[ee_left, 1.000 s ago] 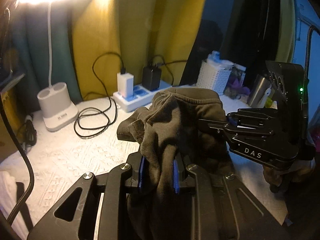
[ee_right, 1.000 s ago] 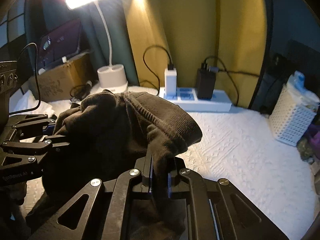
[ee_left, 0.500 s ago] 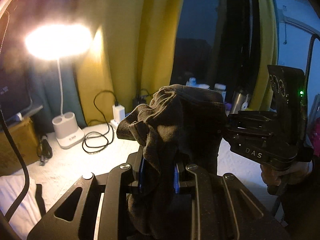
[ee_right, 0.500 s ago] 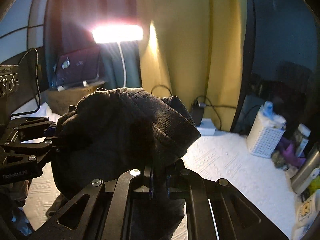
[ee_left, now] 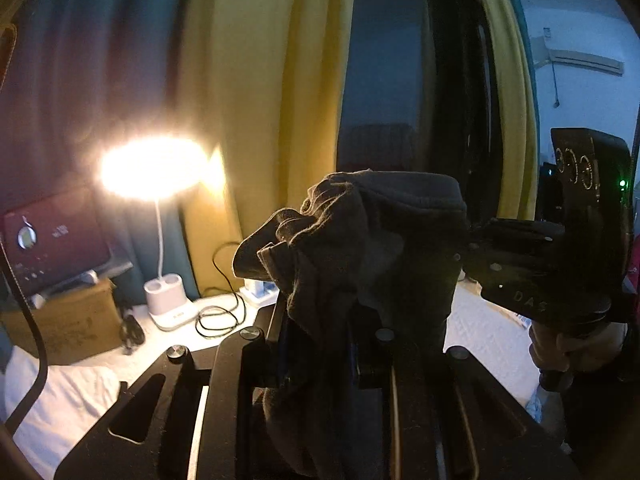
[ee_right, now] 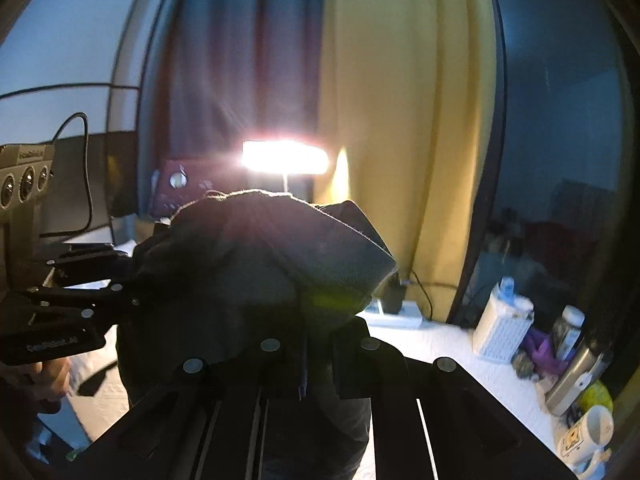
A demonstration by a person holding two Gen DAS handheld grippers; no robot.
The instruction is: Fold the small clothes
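Note:
A dark brown garment (ee_left: 360, 264) hangs in the air above the white bed cover, held by both grippers. My left gripper (ee_left: 320, 344) is shut on a bunched edge of it, and the cloth drapes down between its fingers. In the right wrist view the same garment (ee_right: 256, 272) bulges in front of the lamp, with my right gripper (ee_right: 310, 360) shut on its ribbed hem. The right gripper (ee_left: 472, 240) shows from the side in the left wrist view, a hand under it. The left gripper (ee_right: 124, 280) shows at the left of the right wrist view.
A lit desk lamp (ee_left: 154, 168) on a white base (ee_left: 166, 304), a looped black cable (ee_left: 218, 312), a cardboard box (ee_left: 60, 320) and a power strip (ee_right: 394, 316) stand at the back. A white basket (ee_right: 500, 328), a flask (ee_right: 572, 380) and a mug (ee_right: 584, 440) crowd the right. Yellow curtains (ee_left: 272, 100) hang behind.
Both grippers have risen with the garment, lifting it off the bed cover. The views have tilted upward, so the lamp and curtains now fill the frame. Both grips have held.

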